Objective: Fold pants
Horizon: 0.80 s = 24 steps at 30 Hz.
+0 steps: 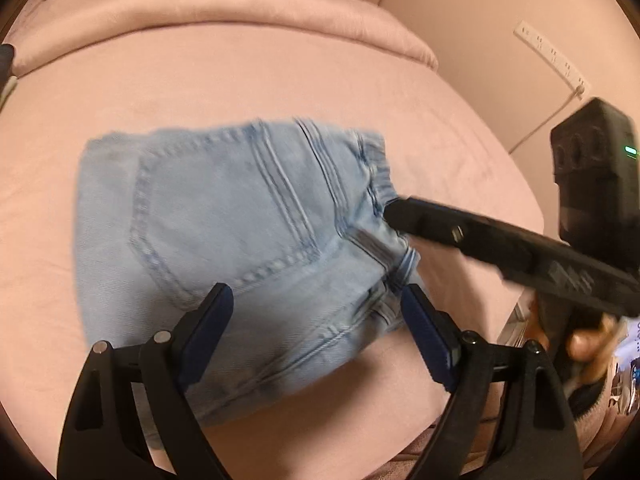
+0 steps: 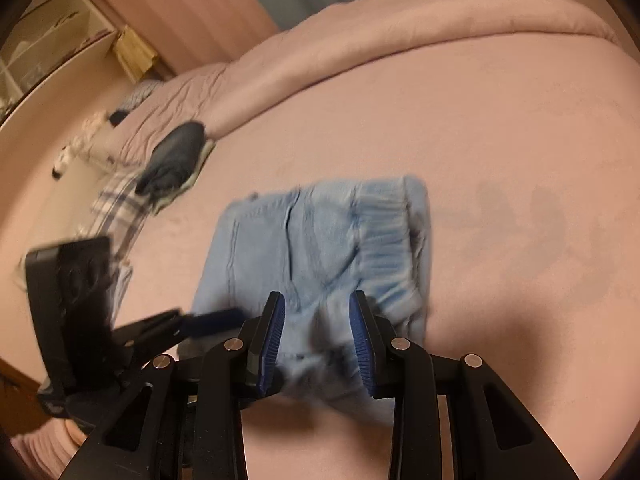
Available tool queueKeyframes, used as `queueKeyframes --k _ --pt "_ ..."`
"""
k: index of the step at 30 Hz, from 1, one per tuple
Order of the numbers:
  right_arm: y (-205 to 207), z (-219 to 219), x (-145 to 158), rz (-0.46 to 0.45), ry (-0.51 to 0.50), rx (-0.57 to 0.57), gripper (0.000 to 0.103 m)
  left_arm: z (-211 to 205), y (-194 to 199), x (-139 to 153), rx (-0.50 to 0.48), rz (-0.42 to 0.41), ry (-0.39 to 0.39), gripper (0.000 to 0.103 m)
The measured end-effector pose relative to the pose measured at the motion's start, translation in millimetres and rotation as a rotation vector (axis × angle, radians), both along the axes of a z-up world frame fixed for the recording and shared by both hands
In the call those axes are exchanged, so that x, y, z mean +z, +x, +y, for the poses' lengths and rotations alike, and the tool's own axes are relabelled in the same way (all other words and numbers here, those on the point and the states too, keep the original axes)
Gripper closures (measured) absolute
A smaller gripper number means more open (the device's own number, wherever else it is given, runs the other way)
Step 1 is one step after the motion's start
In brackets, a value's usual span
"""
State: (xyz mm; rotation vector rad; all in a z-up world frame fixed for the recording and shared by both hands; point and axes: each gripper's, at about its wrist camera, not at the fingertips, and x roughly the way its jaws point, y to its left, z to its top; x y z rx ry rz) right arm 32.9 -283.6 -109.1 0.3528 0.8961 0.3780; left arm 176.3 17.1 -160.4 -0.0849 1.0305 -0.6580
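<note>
Light blue denim pants (image 1: 224,224) lie folded into a compact rectangle on the pink bed sheet (image 1: 240,88), back pocket up and elastic waistband to the right. My left gripper (image 1: 316,296) hovers open and wide over their near edge, with nothing pinched. One finger (image 1: 440,228) of the right gripper reaches in from the right, its tip at the waistband. In the right wrist view the pants (image 2: 320,240) lie under my right gripper (image 2: 316,300). Its blue pads stand apart with loose denim between them, and I see no pinch. The left gripper's finger (image 2: 216,316) shows at the pants' left edge.
A rolled pink duvet (image 1: 224,4) runs along the back of the bed. A dark garment (image 2: 176,156) and a plaid cloth (image 2: 120,200) lie at the bed's far left. A power strip (image 1: 552,56) hangs on the wall. A hand (image 1: 588,344) holds the right gripper.
</note>
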Motion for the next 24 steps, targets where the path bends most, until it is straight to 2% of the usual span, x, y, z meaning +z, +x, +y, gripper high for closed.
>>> queueKeyframes --k 2,5,9,12,14,17,24 --pt "11 0 5 -0.011 -0.054 -0.049 0.061 16 0 11 0.014 -0.05 -0.009 0.018" --pt "31 -1 12 -0.018 -0.054 -0.077 0.061 29 0 18 0.07 -0.1 0.025 0.018" --pt "48 10 21 -0.056 -0.121 -0.091 0.061 52 23 0 0.15 -0.059 0.089 0.018" --pt "60 23 10 -0.022 -0.249 -0.088 0.061 59 31 -22 0.167 0.011 0.117 0.019" --pt "65 30 -2 0.009 -0.328 -0.077 0.061 62 29 -26 0.161 0.017 0.114 0.019" --pt "67 32 -1 0.021 -0.365 -0.088 0.054 65 33 -25 0.153 0.022 0.098 0.018" --pt "54 37 16 -0.008 -0.412 -0.092 0.054 65 16 -17 0.155 0.031 0.055 0.018"
